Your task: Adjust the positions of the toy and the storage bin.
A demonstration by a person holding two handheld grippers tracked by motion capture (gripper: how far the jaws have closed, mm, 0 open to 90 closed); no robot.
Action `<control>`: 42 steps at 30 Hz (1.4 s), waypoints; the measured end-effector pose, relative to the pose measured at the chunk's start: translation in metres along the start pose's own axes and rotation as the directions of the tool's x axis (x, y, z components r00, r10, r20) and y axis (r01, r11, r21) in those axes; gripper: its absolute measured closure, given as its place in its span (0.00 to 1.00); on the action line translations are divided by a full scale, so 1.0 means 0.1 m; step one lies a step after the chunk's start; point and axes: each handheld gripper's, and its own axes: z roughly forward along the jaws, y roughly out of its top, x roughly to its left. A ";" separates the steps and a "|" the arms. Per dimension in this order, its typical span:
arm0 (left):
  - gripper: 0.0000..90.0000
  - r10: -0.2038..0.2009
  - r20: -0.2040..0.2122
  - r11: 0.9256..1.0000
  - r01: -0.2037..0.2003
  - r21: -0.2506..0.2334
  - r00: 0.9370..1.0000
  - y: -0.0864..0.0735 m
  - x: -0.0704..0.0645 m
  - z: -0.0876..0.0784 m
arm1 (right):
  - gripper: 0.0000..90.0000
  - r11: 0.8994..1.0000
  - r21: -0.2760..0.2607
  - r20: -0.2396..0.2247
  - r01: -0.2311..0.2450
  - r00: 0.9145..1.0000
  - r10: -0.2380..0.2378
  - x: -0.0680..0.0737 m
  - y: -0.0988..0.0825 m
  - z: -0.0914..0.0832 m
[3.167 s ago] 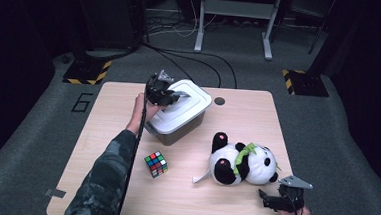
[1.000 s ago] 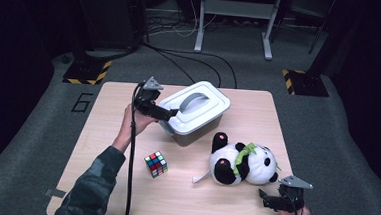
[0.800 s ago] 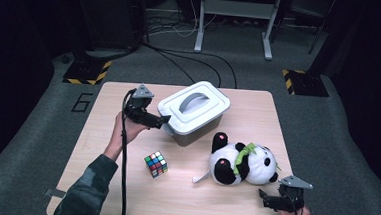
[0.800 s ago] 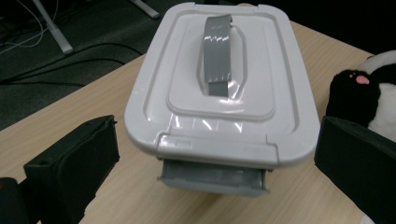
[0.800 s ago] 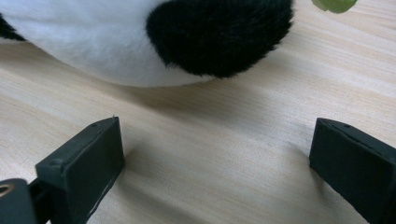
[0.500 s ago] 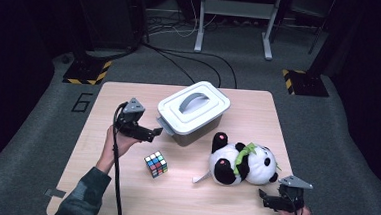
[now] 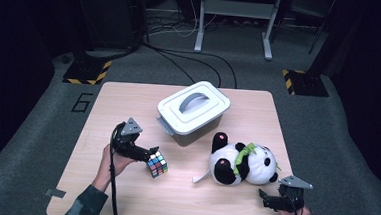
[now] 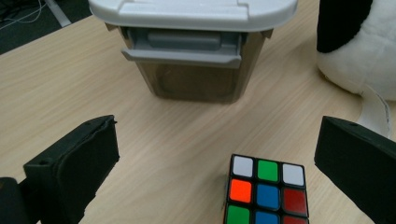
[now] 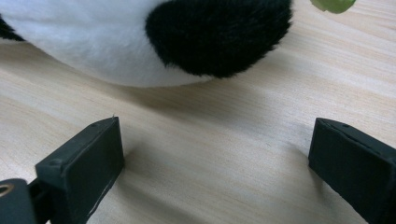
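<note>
The left gripper (image 7: 148,152) has its jaws spread wide on the table (image 7: 103,107), holding nothing, the puzzle cube (image 7: 157,164) just ahead between them. Behind it stands the lidded box (image 7: 193,111). The right gripper (image 7: 265,200), jaws wide and empty, sits just beside the toy panda (image 7: 242,163).

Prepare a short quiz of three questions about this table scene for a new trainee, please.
1. True or false: the lid sits on the box.
2. Which thing lies between the jaws of the left gripper? A) toy panda B) puzzle cube C) lid
3. Fill in: the jaws of the right gripper stand ____ over the bare table.

Key: 1 true. 2 B. 3 open.
</note>
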 end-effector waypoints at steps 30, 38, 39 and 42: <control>0.18 -0.002 0.081 0.998 -0.003 0.058 0.997 -0.57 -0.30 0.41 | 0.03 1.000 0.000 0.001 0.000 1.000 0.000 0.00 0.00 0.00; 0.38 0.019 0.064 0.999 -0.021 0.038 0.998 -0.67 -0.30 0.45 | 0.03 1.000 0.000 0.001 0.000 1.000 0.000 0.00 0.00 0.00; 0.38 0.017 0.054 0.999 -0.019 0.035 0.998 -0.68 -0.31 0.44 | 0.03 1.000 0.000 0.001 0.000 1.000 0.000 0.00 0.00 0.00; 0.38 0.013 0.055 0.999 -0.015 0.032 0.998 -0.69 -0.31 0.43 | 0.03 1.000 -0.001 0.001 -0.001 1.000 0.001 0.00 0.00 0.00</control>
